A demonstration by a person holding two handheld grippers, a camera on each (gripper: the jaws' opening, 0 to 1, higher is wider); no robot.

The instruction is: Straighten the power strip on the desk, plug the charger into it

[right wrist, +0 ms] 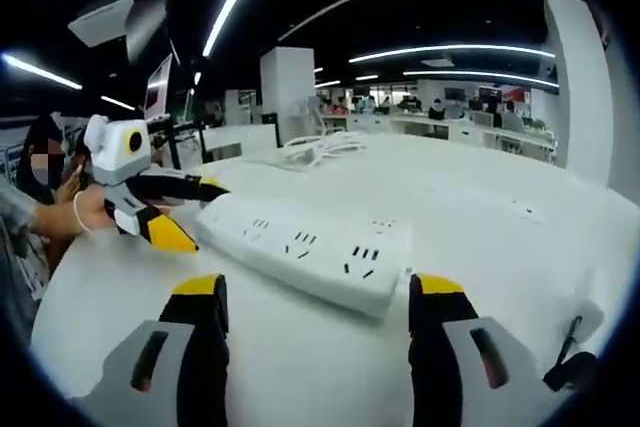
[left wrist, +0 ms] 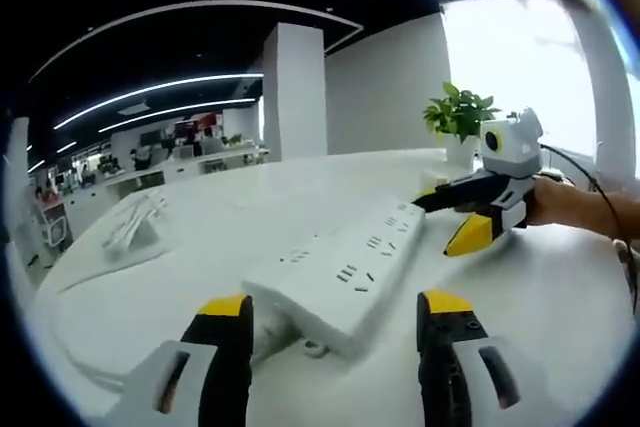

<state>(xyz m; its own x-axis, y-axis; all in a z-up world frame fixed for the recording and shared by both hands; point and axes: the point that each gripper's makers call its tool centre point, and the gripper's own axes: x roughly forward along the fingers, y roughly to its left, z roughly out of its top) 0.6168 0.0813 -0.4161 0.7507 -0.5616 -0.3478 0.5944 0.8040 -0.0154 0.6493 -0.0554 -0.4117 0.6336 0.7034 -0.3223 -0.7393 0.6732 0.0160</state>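
Left gripper view, from left to right: a loose white cable bundle (left wrist: 135, 227) lies on the round white desk (left wrist: 560, 297), then the long white power strip (left wrist: 345, 272) lies flat between the left gripper's (left wrist: 335, 312) spread, empty jaws. Beyond its far end sits the right gripper (left wrist: 455, 217), jaws parted, beside a small green potted plant (left wrist: 460, 117).

A white power strip (left wrist: 345, 272) lies on the desk (left wrist: 560, 297) between the left gripper's (left wrist: 335, 319) spread jaws, the right gripper (left wrist: 465, 209) touching its far end beside a potted plant (left wrist: 460, 119).
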